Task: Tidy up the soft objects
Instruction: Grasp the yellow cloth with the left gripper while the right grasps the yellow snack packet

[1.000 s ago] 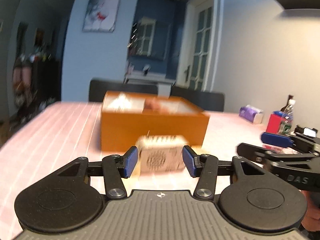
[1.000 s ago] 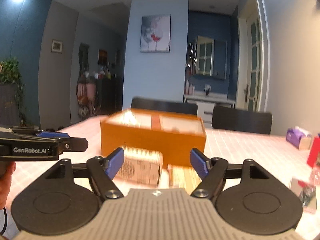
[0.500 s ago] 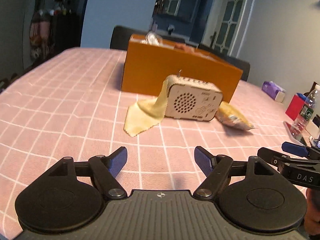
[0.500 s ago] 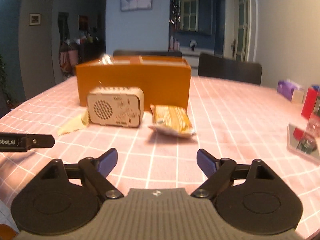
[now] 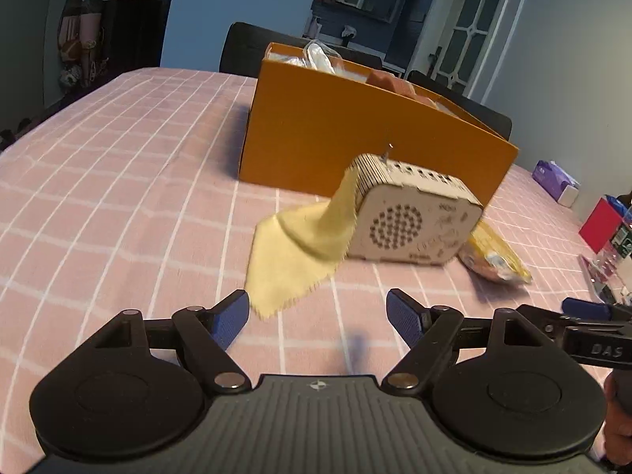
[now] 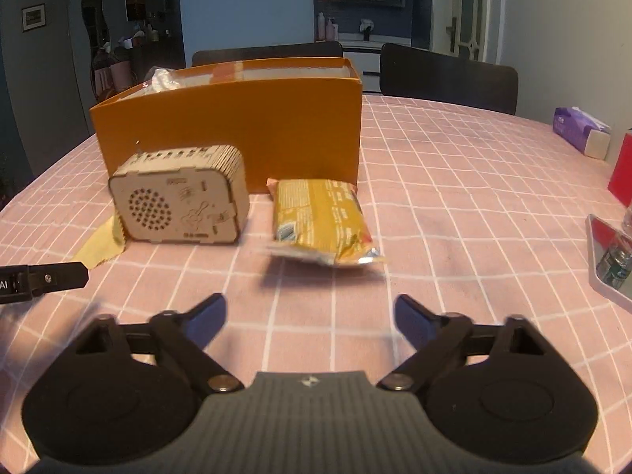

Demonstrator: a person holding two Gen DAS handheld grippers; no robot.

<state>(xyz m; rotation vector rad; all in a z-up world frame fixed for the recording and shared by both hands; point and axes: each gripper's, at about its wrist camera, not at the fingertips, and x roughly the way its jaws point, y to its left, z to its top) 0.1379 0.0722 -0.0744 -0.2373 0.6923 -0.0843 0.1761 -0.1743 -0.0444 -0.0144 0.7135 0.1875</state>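
An orange box point(image 5: 335, 134) stands on the pink checked tablecloth; it also shows in the right wrist view point(image 6: 245, 126). In front of it sits a wooden speaker box point(image 5: 410, 221) point(image 6: 177, 197) with a yellow cloth point(image 5: 296, 260) point(image 6: 100, 243) draped from its left side onto the table. A yellow snack packet point(image 6: 320, 221) point(image 5: 493, 252) lies to its right. My left gripper point(image 5: 318, 318) is open and empty, just before the cloth's near corner. My right gripper point(image 6: 310, 318) is open and empty, short of the packet.
The box holds a crumpled clear bag point(image 5: 318, 53) and pink items point(image 5: 389, 81). A purple tissue pack point(image 6: 580, 132), a red box point(image 6: 622, 173) and a tray with a bottle point(image 6: 610, 256) stand at the right. Dark chairs point(image 6: 446, 77) stand behind the table.
Both grippers have pulled back from the speaker box and tilted down toward the table. Their jaws have opened wider. The cloth, speaker and packet now lie ahead of them.
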